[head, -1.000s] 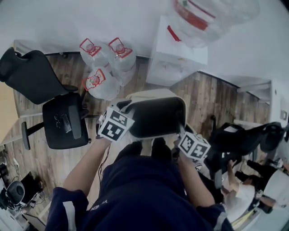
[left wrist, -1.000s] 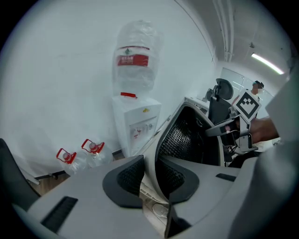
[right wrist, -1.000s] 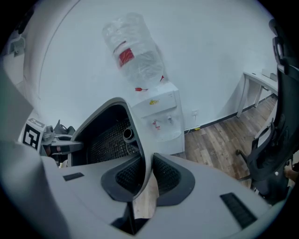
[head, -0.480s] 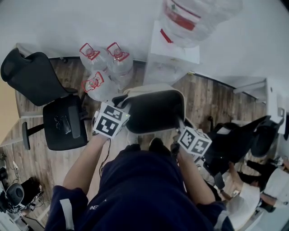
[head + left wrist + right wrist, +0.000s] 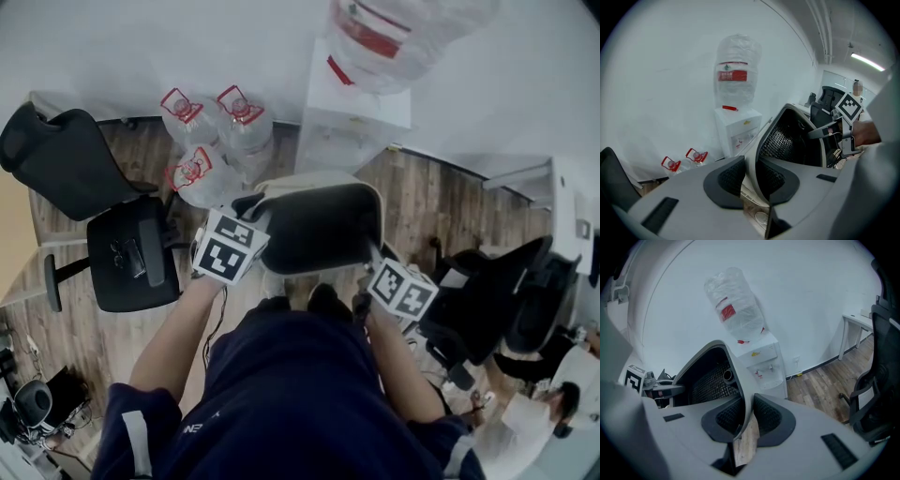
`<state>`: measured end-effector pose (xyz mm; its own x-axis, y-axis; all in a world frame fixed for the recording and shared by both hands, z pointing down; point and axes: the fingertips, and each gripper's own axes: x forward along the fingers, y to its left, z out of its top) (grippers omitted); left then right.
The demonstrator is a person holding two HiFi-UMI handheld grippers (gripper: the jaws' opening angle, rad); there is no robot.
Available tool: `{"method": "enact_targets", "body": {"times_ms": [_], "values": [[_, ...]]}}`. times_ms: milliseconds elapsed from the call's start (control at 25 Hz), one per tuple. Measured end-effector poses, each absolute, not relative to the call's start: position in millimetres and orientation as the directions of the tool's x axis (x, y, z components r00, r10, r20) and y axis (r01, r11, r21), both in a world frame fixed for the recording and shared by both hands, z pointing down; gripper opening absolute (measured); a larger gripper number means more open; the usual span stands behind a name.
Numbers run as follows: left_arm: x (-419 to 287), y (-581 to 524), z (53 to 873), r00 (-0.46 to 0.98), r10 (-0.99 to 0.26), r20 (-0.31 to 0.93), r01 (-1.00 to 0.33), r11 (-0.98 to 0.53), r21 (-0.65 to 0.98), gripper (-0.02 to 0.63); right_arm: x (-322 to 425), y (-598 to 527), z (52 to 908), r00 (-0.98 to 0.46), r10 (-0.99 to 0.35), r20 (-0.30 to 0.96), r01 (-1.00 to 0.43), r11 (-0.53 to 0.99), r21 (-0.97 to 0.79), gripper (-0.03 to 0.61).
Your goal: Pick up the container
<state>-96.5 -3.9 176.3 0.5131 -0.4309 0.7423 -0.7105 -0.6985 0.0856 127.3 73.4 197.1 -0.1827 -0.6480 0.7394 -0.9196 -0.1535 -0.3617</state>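
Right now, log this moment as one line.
left gripper: shut on container rim | right gripper: shut on opposite rim | container: held between both, above the wood floor | nearby: water dispenser

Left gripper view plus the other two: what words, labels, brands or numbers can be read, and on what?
No text is legible.
Red label on the water bottle: print too blurred to read.
Yellow sticker on the dispenser: too small.
Pale print on the person's shirt: blurred.
Marker cubes: patterns only, no words.
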Motion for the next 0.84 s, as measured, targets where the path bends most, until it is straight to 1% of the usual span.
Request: {"method": "enact_targets", "body": {"times_ms": [840], "values": [[-96.5, -14.8, 165.0, 0.522, -0.454, 0.722, -0.714, -0.696, 0.078, 0.091, 128.2, 62.7, 189.2, -0.182, -0.665, 0.725, -0.924, -0.138, -0.358, 0.074]]}}
